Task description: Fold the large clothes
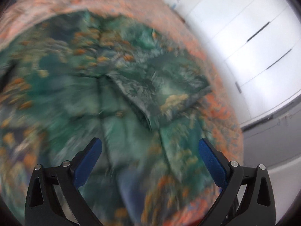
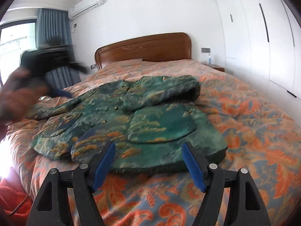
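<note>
A large green quilted jacket (image 2: 135, 120) with gold cloud patterns lies flat on the bed, front up, its right sleeve folded across the chest. My right gripper (image 2: 148, 146) is open just short of the jacket's near hem, nothing between its blue pads. In the left wrist view the picture is blurred; my left gripper (image 1: 150, 143) hangs open above the jacket (image 1: 120, 98), near the folded sleeve (image 1: 156, 94), holding nothing. In the right wrist view the left gripper (image 2: 62, 93) shows as a blur at the far left, over the jacket's other sleeve, held by a person's hand (image 2: 17, 98).
The bed has an orange and blue floral bedspread (image 2: 254, 131) and a wooden headboard (image 2: 144, 47). White wardrobes (image 2: 263, 37) line the right wall, with a nightstand (image 2: 218, 68) beside the bed. An orange cloth (image 2: 13, 195) lies at the lower left.
</note>
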Demonstrator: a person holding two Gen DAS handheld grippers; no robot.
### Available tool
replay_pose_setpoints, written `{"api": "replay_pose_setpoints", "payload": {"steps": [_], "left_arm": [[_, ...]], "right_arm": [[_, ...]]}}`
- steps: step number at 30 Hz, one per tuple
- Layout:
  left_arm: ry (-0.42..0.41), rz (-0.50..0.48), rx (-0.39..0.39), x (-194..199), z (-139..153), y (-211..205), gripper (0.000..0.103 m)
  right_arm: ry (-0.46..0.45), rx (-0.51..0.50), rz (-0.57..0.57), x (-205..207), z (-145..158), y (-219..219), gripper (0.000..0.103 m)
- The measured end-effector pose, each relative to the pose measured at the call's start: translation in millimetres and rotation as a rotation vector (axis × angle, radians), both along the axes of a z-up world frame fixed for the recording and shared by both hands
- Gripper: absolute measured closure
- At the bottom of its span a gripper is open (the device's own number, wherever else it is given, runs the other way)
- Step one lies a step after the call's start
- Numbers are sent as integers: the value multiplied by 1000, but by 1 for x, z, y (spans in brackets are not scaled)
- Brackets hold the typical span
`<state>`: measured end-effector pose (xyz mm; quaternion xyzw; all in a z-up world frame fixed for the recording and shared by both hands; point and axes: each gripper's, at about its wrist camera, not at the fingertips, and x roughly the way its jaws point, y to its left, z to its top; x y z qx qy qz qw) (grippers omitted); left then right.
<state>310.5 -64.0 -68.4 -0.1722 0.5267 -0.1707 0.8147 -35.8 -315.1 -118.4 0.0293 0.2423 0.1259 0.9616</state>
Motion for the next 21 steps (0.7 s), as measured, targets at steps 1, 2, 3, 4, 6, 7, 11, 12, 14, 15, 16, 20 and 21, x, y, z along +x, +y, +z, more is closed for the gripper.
{"api": "replay_pose_setpoints", "payload": {"steps": [1, 2, 3, 4, 6, 7, 11, 12, 14, 15, 16, 20, 21], "left_arm": [[29, 8, 16, 15, -13, -8, 3], [57, 19, 34, 28, -25, -15, 5], [80, 31, 49, 38, -36, -21, 10], [102, 43, 60, 45, -46, -25, 17], [124, 79, 90, 53, -57, -31, 25], [110, 94, 105, 54, -58, -34, 50], [53, 69, 127, 57, -36, -41, 94], [1, 66, 153, 58, -23, -42, 94], [-80, 83, 200, 61, -1, -37, 94], [-110, 101, 213, 64, 9, -30, 94], [-127, 122, 224, 67, 16, -22, 94], [-127, 196, 304, 90, 11, 13, 94], [-119, 205, 324, 96, 3, 16, 94]], "right_arm": [[0, -5, 10, -1, -2, 2, 28], [-2, -14, 20, -2, -2, 4, 28], [-6, -18, 24, -4, -3, 5, 28], [-9, -19, 29, -5, -4, 5, 28], [-6, -16, 37, -6, -6, 4, 28], [-3, -14, 39, -7, -7, 4, 28], [34, 9, 33, 0, -13, -3, 28], [42, 21, 30, 2, -15, -6, 28], [47, 41, 25, 5, -16, -11, 28], [48, 46, 22, 7, -17, -13, 28], [51, 52, 19, 9, -18, -16, 28], [77, 83, 7, 17, -24, -25, 28], [82, 92, 6, 19, -25, -27, 28]]}}
